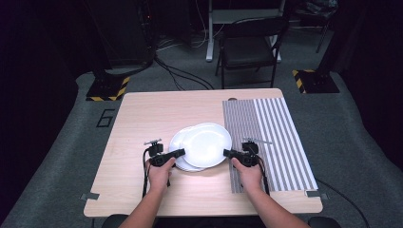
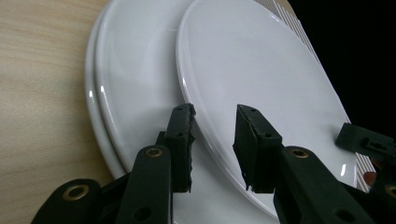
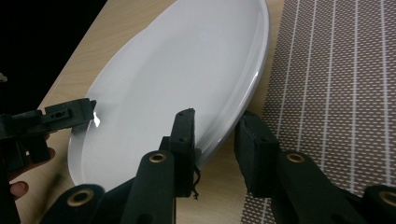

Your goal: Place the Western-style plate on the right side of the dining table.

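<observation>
**Plates on a pale tabletop in a dark room**

We see a light wooden tabletop standing on grey carpet, with a striped placemat on its right half. Behind it stand a black chair and two stands with yellow-black bases, and the room around is dark. The top plate lies on a stack of plates near the middle. The left gripper and the right gripper have their fingers apart around opposite rims of the top plate, not clamped.
</observation>
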